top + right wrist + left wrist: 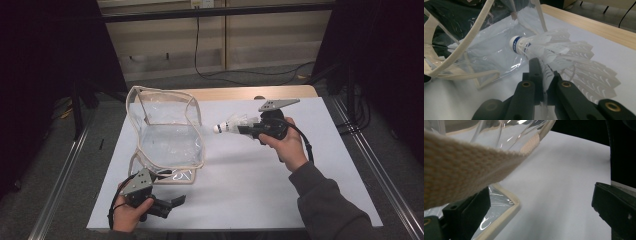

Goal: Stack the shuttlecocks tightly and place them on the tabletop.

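The right gripper (248,128) had the shuttlecock (231,125) clenched by its feathers, held above the worktop (260,185) just beside the clear bag (167,132). The left gripper (172,202) sat released near the bag's strap (461,170). Judging by that, the shuttlecock was not yet bagged.

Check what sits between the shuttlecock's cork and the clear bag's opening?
Nothing: in the high view, bare white table separates the shuttlecock, clamped in the right tool, from the clear bag.
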A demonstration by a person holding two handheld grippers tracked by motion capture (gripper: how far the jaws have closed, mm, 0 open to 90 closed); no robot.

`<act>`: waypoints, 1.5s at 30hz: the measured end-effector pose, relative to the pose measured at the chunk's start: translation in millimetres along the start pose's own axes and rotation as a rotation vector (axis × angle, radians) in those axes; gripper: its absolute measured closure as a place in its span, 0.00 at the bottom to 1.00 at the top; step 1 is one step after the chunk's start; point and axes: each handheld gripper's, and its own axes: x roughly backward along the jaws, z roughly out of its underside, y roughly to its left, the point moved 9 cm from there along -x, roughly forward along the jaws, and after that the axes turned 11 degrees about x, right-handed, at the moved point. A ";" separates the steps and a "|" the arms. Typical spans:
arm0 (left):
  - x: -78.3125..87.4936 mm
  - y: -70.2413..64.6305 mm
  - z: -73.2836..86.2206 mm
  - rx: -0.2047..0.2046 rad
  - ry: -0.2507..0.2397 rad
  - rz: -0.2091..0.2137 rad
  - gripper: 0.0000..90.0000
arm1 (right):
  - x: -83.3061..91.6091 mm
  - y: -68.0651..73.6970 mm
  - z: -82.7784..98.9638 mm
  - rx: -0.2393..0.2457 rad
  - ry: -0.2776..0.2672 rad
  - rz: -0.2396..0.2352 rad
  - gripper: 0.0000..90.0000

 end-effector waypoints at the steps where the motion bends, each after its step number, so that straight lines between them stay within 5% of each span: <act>1: 0.1 0.4 -0.1 -0.002 0.001 -0.001 0.02 | 1.2 -0.3 -1.8 0.002 -0.001 0.001 0.98; 18: -0.8 1.6 -1.4 -0.006 -0.003 0.000 0.02 | 16.5 -3.4 -34.4 0.028 -0.021 -0.009 0.98; 45: -1.8 3.3 -3.8 -0.005 -0.010 -0.001 0.02 | 21.5 -7.0 -48.8 0.022 -0.015 -0.002 0.97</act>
